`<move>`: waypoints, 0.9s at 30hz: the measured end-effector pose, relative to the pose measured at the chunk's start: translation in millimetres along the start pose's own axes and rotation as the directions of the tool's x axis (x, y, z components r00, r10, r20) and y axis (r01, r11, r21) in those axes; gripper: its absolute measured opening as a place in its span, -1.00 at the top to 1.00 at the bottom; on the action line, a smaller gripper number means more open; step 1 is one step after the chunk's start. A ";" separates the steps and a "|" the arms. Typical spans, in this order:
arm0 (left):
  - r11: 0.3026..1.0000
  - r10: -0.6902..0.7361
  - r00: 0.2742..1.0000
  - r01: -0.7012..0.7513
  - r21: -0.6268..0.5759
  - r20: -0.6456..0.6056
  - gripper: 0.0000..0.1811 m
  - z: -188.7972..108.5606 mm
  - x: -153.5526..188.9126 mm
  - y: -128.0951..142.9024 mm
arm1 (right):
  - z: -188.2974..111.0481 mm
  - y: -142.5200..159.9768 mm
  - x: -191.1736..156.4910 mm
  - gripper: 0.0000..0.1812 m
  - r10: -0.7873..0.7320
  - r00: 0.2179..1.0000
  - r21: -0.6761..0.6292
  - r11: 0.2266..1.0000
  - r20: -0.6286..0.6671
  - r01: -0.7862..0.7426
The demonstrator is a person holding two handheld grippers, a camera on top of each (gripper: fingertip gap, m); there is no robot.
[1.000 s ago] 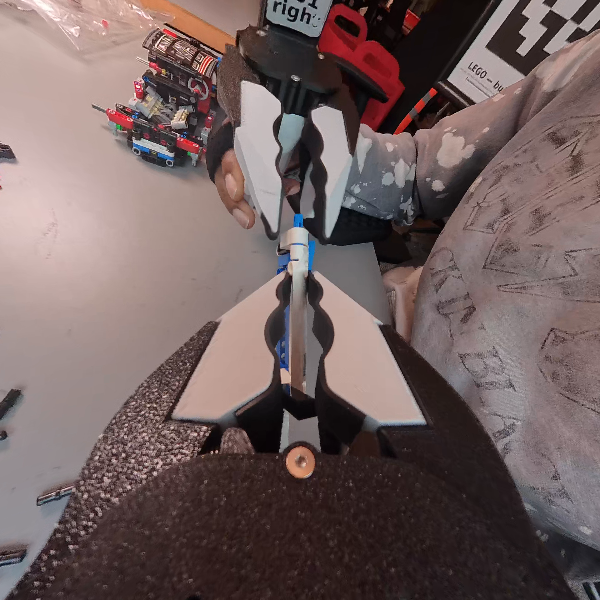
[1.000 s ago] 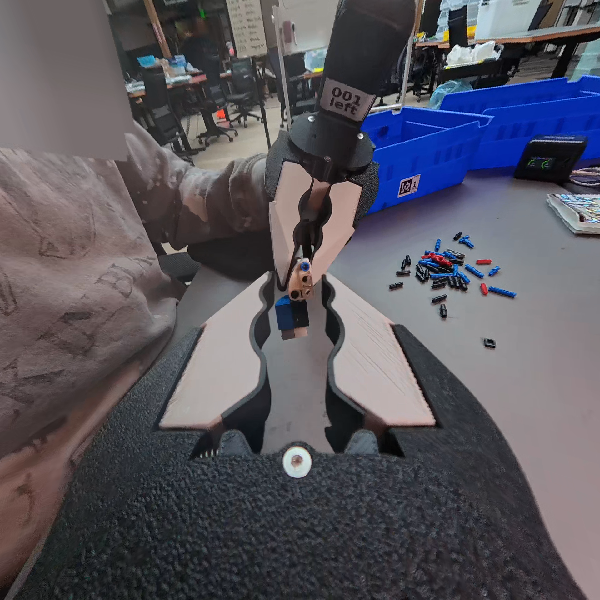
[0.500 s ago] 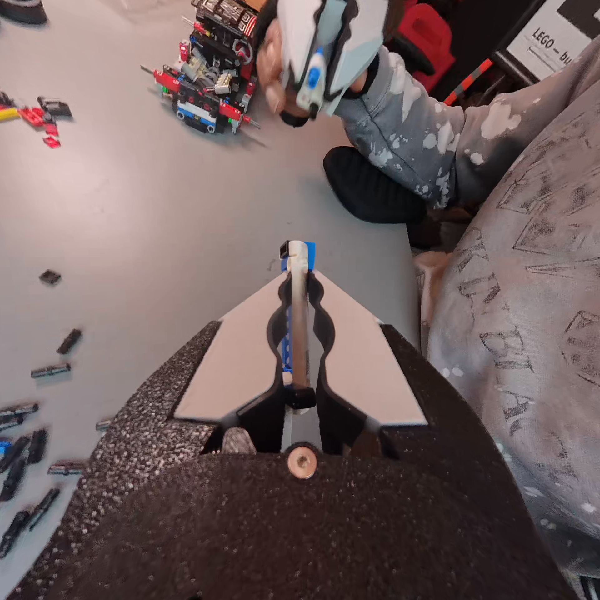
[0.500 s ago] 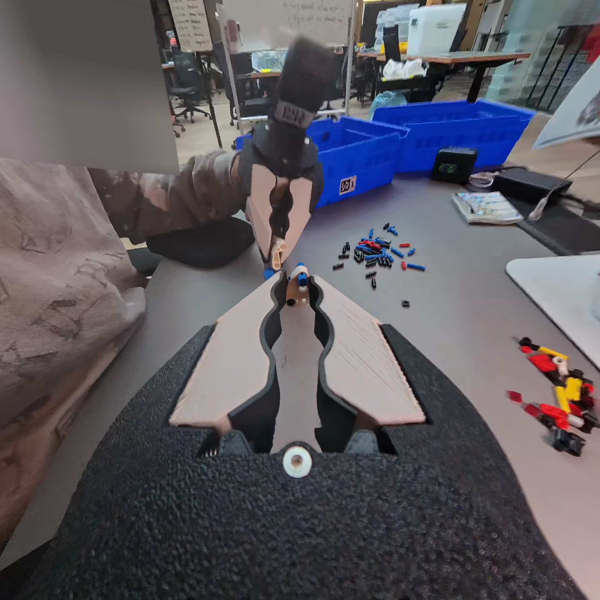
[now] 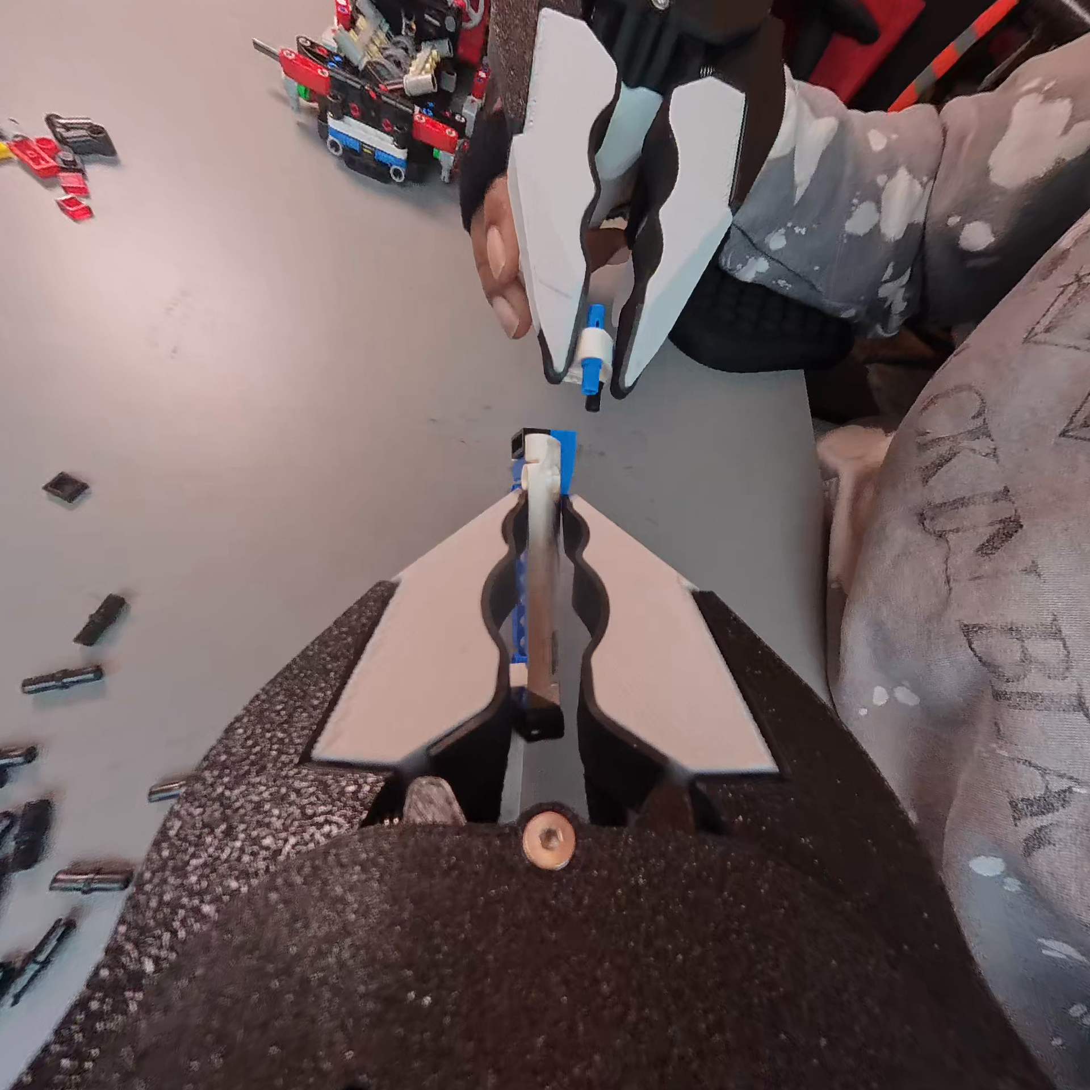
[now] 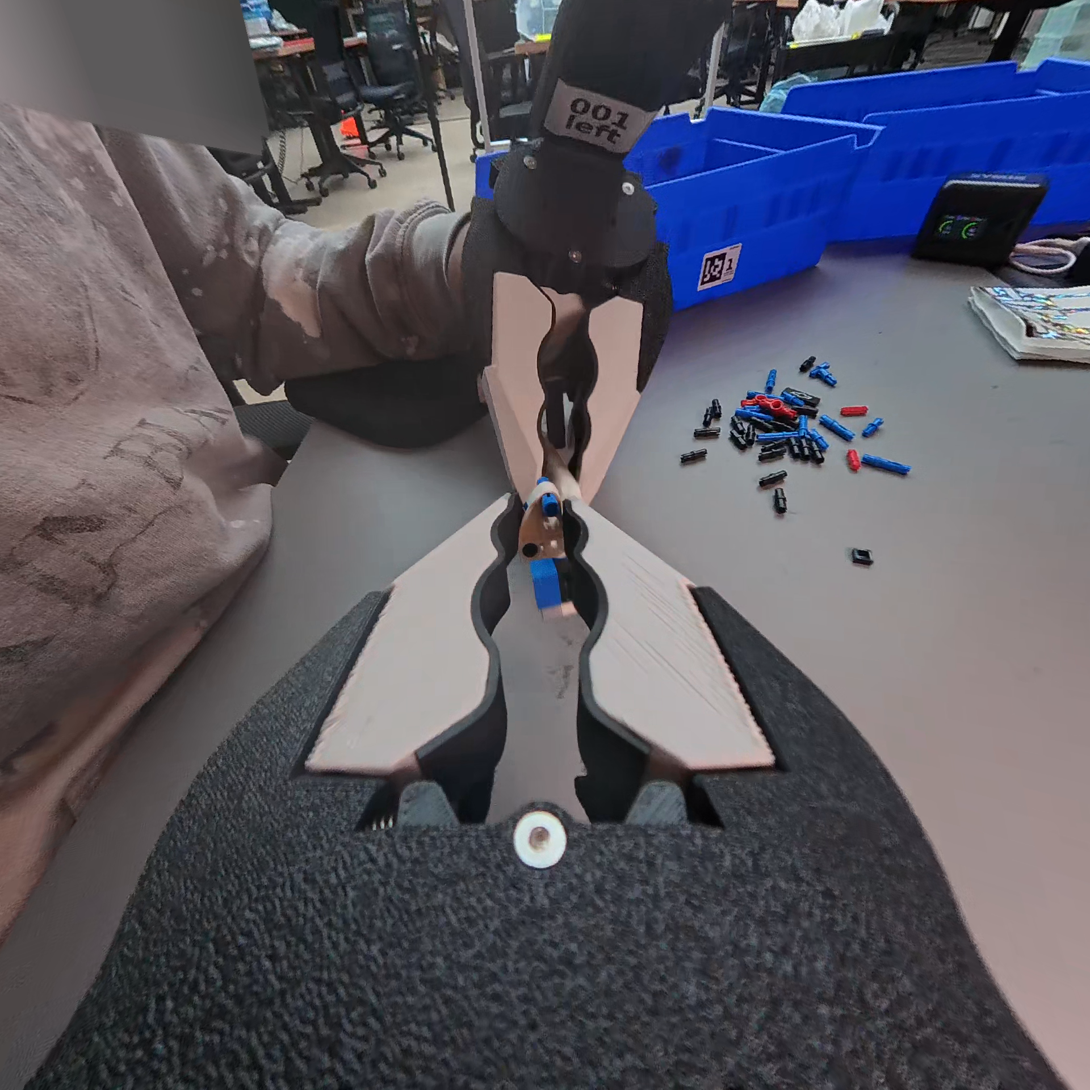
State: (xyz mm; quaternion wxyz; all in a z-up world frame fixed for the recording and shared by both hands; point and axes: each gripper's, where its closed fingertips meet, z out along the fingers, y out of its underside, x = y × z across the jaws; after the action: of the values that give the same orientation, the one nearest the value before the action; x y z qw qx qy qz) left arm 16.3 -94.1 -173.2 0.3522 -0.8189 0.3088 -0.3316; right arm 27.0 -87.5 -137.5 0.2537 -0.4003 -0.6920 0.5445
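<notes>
— Grippers first: what are they holding?

— My left gripper (image 5: 541,501) is clamped on a long white beam assembly (image 5: 541,566) with blue and black pieces along it; its far end sticks out past my fingertips. My right gripper (image 6: 538,507) is pinched on a small white connector with a blue pin (image 5: 591,348) through it.

— How near are the two parts?

— From the left wrist view, the pin's tip hangs just beyond the beam's far end, with a small gap. From the right wrist view they overlap and I cannot tell whether they touch.

— And around them?

— Grey table (image 5: 236,354) below. A pile of blue, black and red pins (image 6: 790,424) lies to the right in the right wrist view, with blue bins (image 6: 767,194) far behind. A half-built brick model (image 5: 377,88) sits at the far left in the left wrist view, black pins (image 5: 62,678) scattered near left.
</notes>
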 end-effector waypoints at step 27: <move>0.944 -0.025 0.992 0.063 0.325 -0.121 0.97 -17.6 21.0 -53.6 | 5.5 -18.7 0.7 0.85 -0.106 0.988 0.053 0.992 -0.109 0.113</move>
State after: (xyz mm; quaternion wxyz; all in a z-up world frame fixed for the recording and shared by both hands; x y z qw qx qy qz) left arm 29.9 -86.1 -115.2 0.4576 -0.7352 0.2507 -0.4326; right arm 17.1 -91.6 -121.1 0.3313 -0.3825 -0.6821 0.5279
